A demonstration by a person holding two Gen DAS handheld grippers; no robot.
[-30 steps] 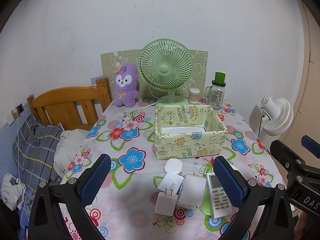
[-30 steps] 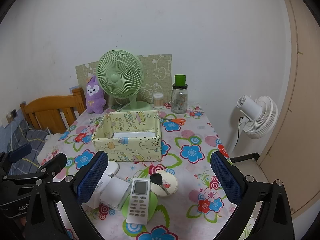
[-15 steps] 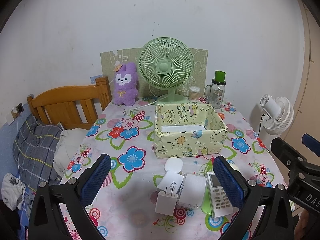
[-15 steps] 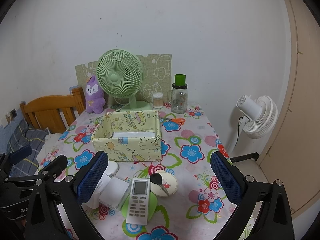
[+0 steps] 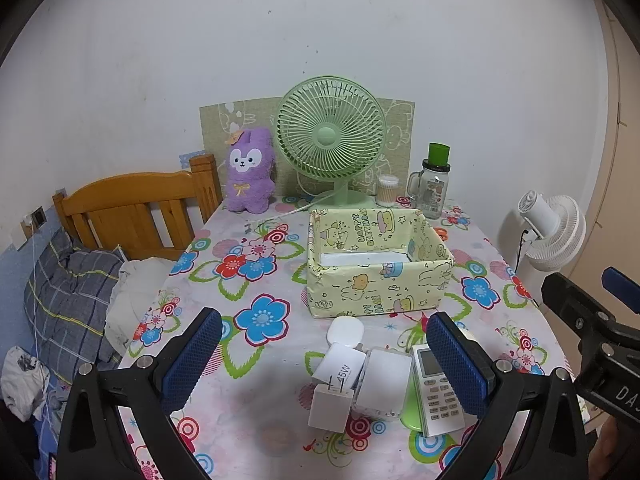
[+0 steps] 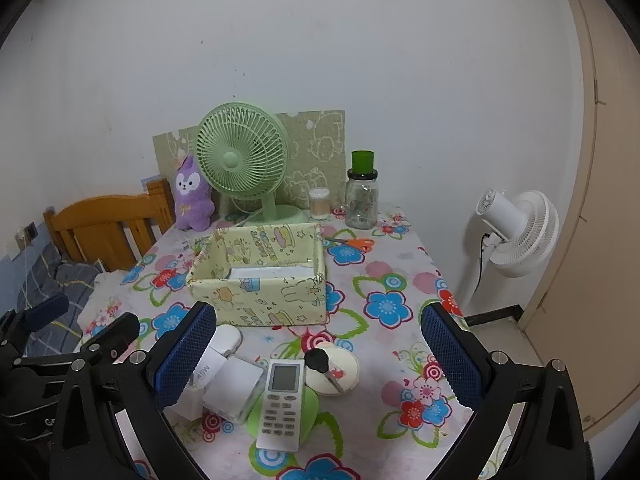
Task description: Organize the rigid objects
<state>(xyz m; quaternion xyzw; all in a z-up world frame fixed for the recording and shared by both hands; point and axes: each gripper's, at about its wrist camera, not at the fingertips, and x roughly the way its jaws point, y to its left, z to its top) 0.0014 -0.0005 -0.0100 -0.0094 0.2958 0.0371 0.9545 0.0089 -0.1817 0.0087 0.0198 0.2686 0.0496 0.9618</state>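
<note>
Task barely begun: chargers [image 5: 360,376], remote [image 6: 282,400] loose at box's [image 5: 376,288] 6 o'clock; both claws spread wide, holding nothing.

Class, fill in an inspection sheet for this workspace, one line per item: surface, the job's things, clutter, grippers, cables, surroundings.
Surface: table under a floral cloth.
Job's things: open yellow cartoon-print box; in front of it, white chargers, a remote control lying on a green disc, a round white lid with a black key on it.
Clutter: green desk fan, purple plush toy, glass jar, cotton-swab tub, orange scissors.
Grippers: left gripper and right gripper both open, holding nothing, above the table's near edge.
Cables: fan lead on the cloth.
Surroundings: wooden headboard, white floor fan.
</note>
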